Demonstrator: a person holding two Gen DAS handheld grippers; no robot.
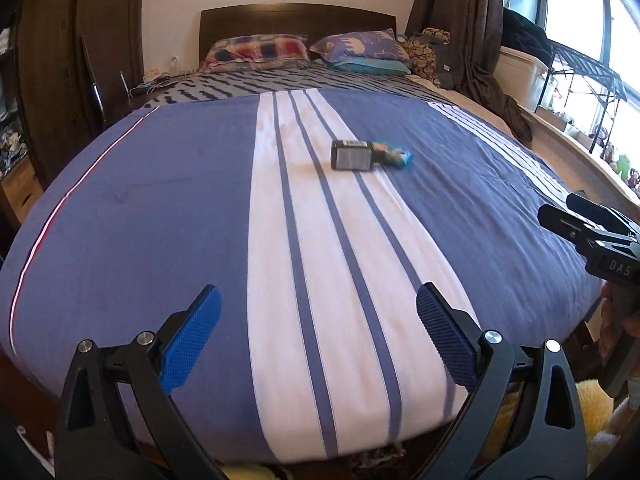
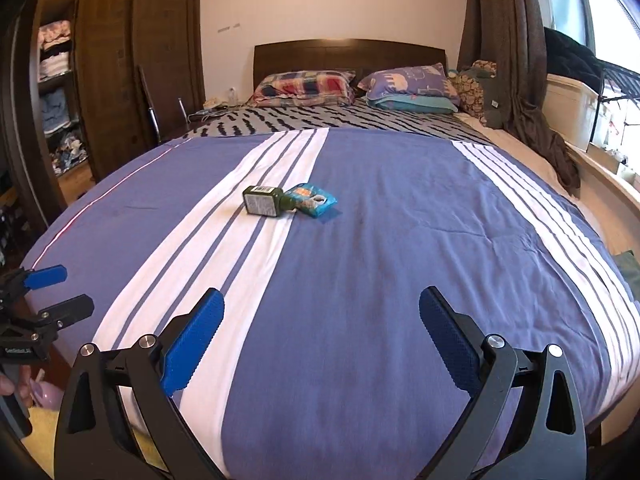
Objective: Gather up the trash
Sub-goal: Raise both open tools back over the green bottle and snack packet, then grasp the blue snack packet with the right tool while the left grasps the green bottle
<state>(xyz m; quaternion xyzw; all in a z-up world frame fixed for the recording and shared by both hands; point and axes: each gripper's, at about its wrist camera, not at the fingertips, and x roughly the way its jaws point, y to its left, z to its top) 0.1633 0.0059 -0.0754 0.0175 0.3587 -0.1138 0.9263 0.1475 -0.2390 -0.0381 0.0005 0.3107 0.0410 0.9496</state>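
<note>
Hovering over the foot of a bed [image 1: 160, 200] with a blue and white striped cover, the left gripper [image 1: 318, 344] and right gripper [image 2: 322, 344] both had their blue-padded fingers [image 1: 192, 340] spread wide and held nothing. Well ahead of the fingers, mid-bed, a dark green bottle [image 2: 262, 200] lay on its side, touching a small blue snack packet [image 2: 314, 200] at its neck end.

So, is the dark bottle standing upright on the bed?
No, the dark bottle lies on its side on the bedspread, beside the blue wrapper.
</note>
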